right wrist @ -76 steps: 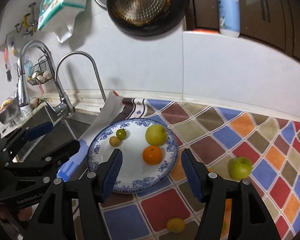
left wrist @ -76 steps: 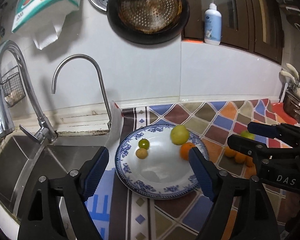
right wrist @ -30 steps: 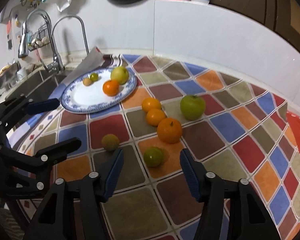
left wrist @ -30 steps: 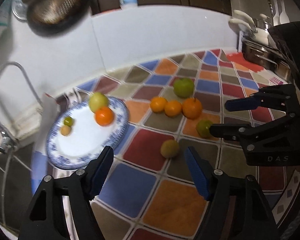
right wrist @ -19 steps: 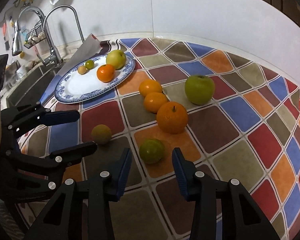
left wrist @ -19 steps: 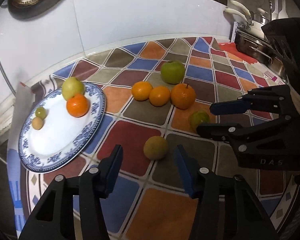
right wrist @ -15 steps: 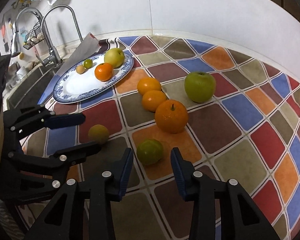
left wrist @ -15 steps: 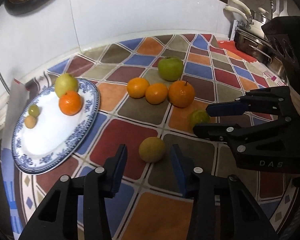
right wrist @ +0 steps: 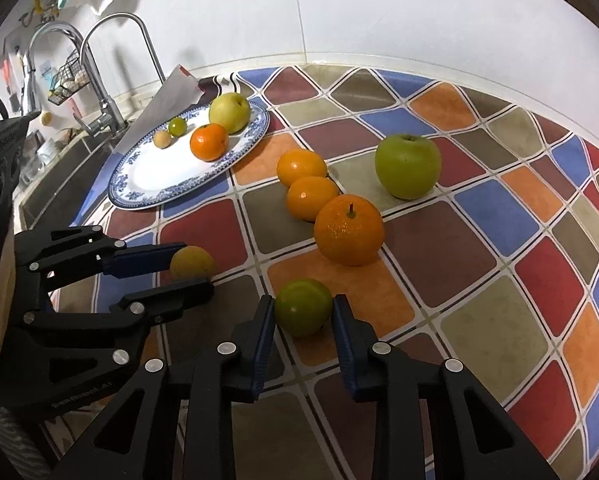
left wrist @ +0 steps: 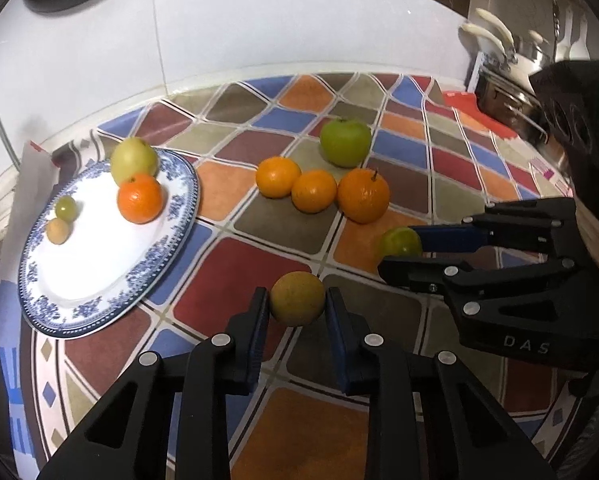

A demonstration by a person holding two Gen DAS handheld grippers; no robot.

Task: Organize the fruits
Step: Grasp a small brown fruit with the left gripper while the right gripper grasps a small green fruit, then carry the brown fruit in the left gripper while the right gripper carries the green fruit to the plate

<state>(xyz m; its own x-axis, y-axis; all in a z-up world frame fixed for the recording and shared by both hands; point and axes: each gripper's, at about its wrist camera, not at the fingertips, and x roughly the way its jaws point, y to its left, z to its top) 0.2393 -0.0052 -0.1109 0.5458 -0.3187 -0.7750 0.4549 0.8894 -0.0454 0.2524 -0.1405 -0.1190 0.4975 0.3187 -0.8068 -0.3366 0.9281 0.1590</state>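
While the brownish-yellow fruit [left wrist: 296, 298] sits on the tiled counter [left wrist: 235, 300], my left tongs [left wrist: 295, 310] bracket it, pads touching or nearly touching each side. My right tongs [right wrist: 304, 314] close around the small green fruit [right wrist: 303, 306] just beside it in the same way. Beyond lie three oranges [right wrist: 348, 235], a green apple [right wrist: 407, 166] and the blue-rimmed plate [right wrist: 139, 196], which holds four fruits.

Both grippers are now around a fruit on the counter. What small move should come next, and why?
Probably close both fully, then lift. The left gripper brackets the brownish-yellow fruit, the right gripper the small green fruit, pads at their sides; both rest on the counter, apart from the plate.
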